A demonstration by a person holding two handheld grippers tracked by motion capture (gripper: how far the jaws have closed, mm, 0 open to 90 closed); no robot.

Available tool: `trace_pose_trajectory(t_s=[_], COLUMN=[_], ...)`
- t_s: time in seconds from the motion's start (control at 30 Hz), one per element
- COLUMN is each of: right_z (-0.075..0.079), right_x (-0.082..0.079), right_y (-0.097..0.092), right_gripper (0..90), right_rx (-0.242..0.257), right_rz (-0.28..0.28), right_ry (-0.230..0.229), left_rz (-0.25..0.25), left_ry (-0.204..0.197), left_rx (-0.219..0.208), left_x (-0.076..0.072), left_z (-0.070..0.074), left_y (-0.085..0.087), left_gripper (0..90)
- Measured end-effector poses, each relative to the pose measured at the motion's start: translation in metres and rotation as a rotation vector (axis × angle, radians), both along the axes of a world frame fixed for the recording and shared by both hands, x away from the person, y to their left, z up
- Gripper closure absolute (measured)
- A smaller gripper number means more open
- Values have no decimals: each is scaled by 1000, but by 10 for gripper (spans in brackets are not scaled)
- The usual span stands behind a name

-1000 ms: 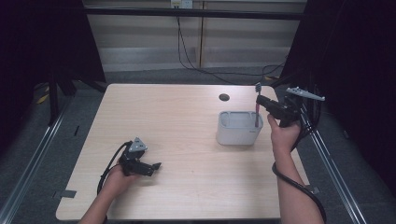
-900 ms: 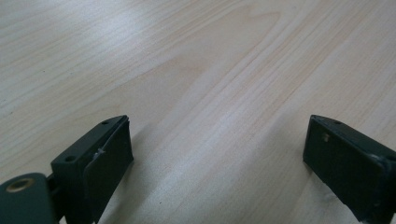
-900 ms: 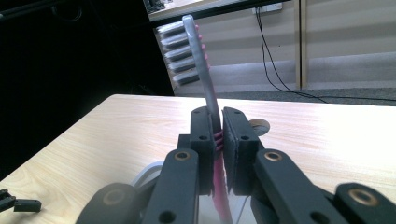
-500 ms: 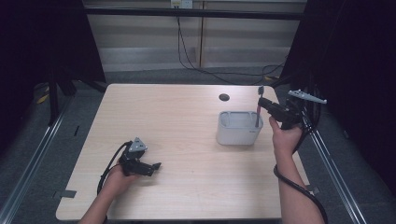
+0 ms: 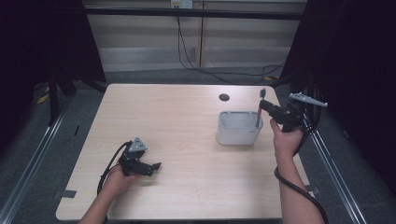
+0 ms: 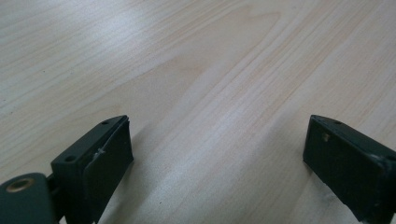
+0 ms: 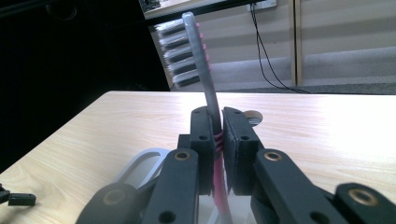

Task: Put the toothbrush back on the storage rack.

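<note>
A pink and grey toothbrush (image 7: pixel 205 88) stands upright with its bristles facing left, and my right gripper (image 7: pixel 216 128) is shut on its handle. In the high view the right gripper (image 5: pixel 264 106) holds the toothbrush (image 5: pixel 259 112) over the right end of a grey rectangular holder (image 5: pixel 238 128), the brush's lower end inside the holder's rim. My left gripper (image 5: pixel 154 166) rests on the table near the front left, held in a hand. In its own view the left gripper (image 6: pixel 217 149) stands open over bare wood with nothing between its jaws.
The light wooden table (image 5: pixel 177 126) has a round dark cable hole (image 5: pixel 224 97) behind the holder. Black cables trail from both grippers. Dark curtains flank the table, and metal rails run along the floor on both sides.
The right gripper with the toothbrush has shifted slightly, the brush staying at the holder's right end. The left hand has not moved.
</note>
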State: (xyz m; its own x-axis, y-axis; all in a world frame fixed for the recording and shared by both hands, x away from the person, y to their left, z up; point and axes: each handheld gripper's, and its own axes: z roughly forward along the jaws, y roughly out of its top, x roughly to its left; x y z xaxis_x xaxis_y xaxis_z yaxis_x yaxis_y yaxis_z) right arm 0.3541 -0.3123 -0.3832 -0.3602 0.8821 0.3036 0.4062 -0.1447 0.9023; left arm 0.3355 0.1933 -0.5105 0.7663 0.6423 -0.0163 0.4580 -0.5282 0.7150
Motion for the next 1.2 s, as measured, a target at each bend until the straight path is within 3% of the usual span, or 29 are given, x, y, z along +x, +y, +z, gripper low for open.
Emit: trace_pose_trajectory(t_s=[1.2], right_z=[-21], right_x=[-5], right_y=[1], right_gripper=[831], right_rx=[-4], right_rz=[4], right_ry=[33], left_rz=[0], left_ry=[0], left_rx=[0], left_x=[0], left_z=[0], left_y=[0], left_gripper=[76])
